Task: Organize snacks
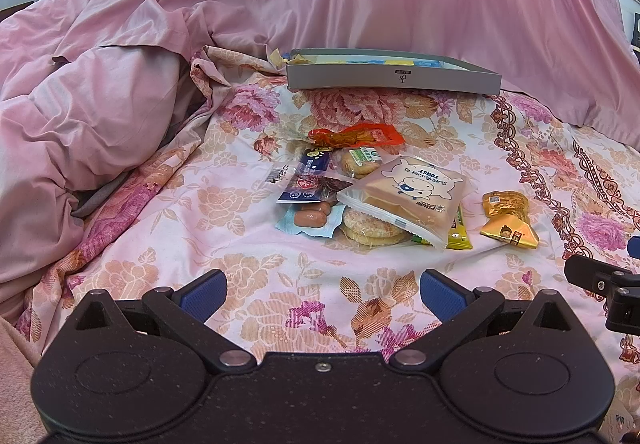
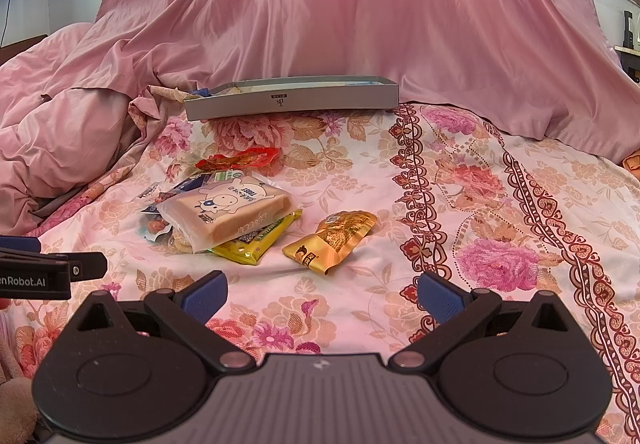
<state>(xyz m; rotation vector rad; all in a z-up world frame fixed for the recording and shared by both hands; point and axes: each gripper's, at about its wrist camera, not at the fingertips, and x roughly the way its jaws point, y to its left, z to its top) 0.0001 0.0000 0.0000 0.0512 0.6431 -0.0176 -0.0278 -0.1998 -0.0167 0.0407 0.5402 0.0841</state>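
The snacks lie on the bed in front of the grey box [image 1: 394, 79]: a heap with the toast packet [image 1: 408, 200] on top, and a yellow packet [image 2: 332, 238] just beside the heap. Both the left hand-held gripper [image 1: 322, 294] and the right hand-held gripper [image 2: 322, 294] are spread apart and hold nothing. The packets look light, soft and slippery, and the rice crackers [image 1: 370, 228] under the toast seem fragile, so I would take each packet by its flat sealed edge.

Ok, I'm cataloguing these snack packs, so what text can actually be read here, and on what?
"TOAST": upside down on the cartoon-cow bread pack.
"enRobot.AI": on the left tool, cut off by the frame edge.
Grey box: a small logo on its front wall, too small to read.
Gold pouch, yellow-green pack, blue pack, red pack: print too small or blurred.
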